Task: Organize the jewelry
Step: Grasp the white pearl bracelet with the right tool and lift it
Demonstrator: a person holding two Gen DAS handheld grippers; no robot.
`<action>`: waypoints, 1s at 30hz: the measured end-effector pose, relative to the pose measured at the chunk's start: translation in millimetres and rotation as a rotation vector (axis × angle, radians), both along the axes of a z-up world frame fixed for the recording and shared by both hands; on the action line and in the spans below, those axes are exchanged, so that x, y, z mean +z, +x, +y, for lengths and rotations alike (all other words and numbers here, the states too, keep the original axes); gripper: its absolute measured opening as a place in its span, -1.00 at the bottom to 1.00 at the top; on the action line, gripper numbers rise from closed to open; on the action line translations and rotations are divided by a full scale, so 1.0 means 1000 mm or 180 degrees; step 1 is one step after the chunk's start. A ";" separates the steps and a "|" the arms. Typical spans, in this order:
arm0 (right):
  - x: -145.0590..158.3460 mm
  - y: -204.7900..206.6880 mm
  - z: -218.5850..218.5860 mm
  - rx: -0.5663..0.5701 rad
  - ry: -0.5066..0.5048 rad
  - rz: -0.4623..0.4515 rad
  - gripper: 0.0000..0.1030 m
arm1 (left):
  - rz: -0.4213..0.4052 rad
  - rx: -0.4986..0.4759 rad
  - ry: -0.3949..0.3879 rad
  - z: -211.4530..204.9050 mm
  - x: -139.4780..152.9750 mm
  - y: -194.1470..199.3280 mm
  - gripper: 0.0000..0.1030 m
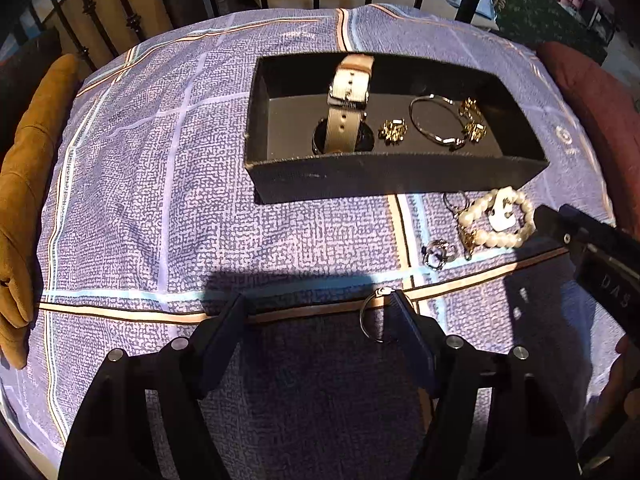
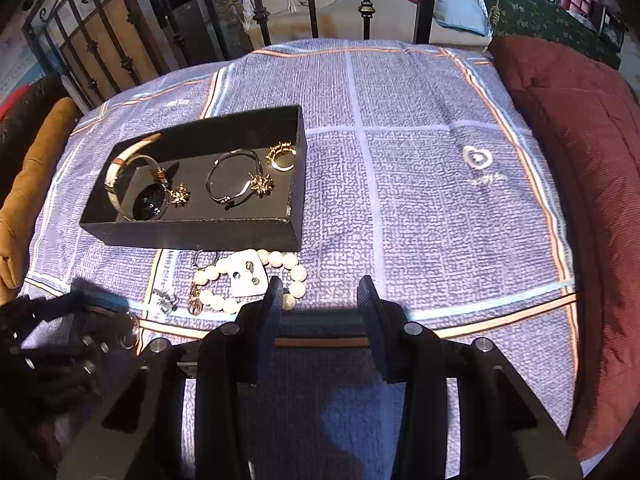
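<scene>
A black open box [image 1: 384, 176] sits on a lilac checked cloth [image 1: 160, 200] and holds a watch with a pale strap [image 1: 347, 108], a thin bangle [image 1: 434, 120] and gold flower-shaped earrings [image 1: 393, 131], with a gold hoop [image 2: 281, 156] in its right end. Just in front of the box, on the cloth, lies a pearl bracelet [image 1: 500, 216] ringed around a small white earring card [image 1: 503, 213], and beside it to the left a clear crystal ring [image 1: 439, 253] and a small dark loop [image 1: 456, 200]. The left gripper [image 1: 320, 312] has its fingers spread wide with nothing clamped between them; a thin metal ring [image 1: 374, 316] hangs at the tip of its right-hand finger [image 1: 404, 312], looped against it, near the cloth's tan stripe. That ring is well short of the box and a little nearer than the crystal ring. The right gripper [image 2: 320, 292] is also spread apart and empty; its left-hand finger [image 2: 272, 300] sits just beside the near right curve of the pearl bracelet [image 2: 296, 276], at or near touching the pearls, while the other finger stands over bare cloth. The bracelet lies ahead and left of that gripper's gap, not between the fingers. In the right wrist view the left gripper [image 2: 80, 320] shows at the lower left with the metal ring [image 2: 130, 334] by it.
</scene>
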State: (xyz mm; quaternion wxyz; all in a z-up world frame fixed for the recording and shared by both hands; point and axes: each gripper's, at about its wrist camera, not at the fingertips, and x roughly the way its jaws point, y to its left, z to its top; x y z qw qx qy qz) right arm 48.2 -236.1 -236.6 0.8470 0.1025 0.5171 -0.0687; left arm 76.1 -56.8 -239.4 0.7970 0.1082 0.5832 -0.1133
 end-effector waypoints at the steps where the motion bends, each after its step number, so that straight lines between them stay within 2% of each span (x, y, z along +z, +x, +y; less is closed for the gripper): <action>1: -0.003 0.003 0.001 -0.0003 -0.0017 0.0001 -0.22 | -0.0058 -0.0039 0.0063 -0.003 -0.002 -0.002 0.40; 3: -0.013 0.010 0.004 0.0042 -0.0078 0.0078 -0.20 | -0.0107 -0.0066 0.0112 -0.004 -0.005 -0.005 0.42; 5: -0.017 0.014 0.012 0.0138 -0.0245 0.0092 -0.17 | -0.0073 -0.0054 0.0083 -0.002 -0.005 -0.004 0.36; 6: -0.017 0.014 0.015 0.0198 -0.0309 0.0104 -0.24 | -0.0054 -0.0035 0.0082 0.000 -0.004 -0.003 0.22; 7: -0.016 0.014 0.016 0.0244 -0.0314 0.0101 -0.41 | -0.0037 0.0002 0.0071 0.003 -0.003 -0.002 0.11; 8: -0.014 0.012 0.014 0.0253 -0.0235 0.0097 -0.81 | -0.0033 0.0035 0.0049 0.007 -0.001 -0.002 -0.23; 9: -0.011 0.010 0.012 0.0233 -0.0166 0.0097 -0.81 | -0.0019 0.0082 0.0038 0.013 0.002 0.000 -0.57; 11: -0.003 0.001 0.006 0.0175 0.0002 0.0014 -0.81 | 0.0081 0.0145 -0.0112 0.024 0.005 0.003 -0.90; 16: 0.035 -0.018 0.006 0.0174 0.0221 -0.0285 -0.81 | 0.0145 0.0254 -0.0488 0.046 0.025 0.006 -0.94; 25: 0.093 -0.026 0.019 0.0270 0.0375 -0.0623 -0.80 | 0.0014 0.0267 -0.0726 0.046 0.074 0.008 -0.95; 30: 0.107 -0.022 0.024 0.0335 0.0360 -0.0682 -0.80 | -0.0059 0.0222 -0.0756 0.036 0.089 0.017 -0.95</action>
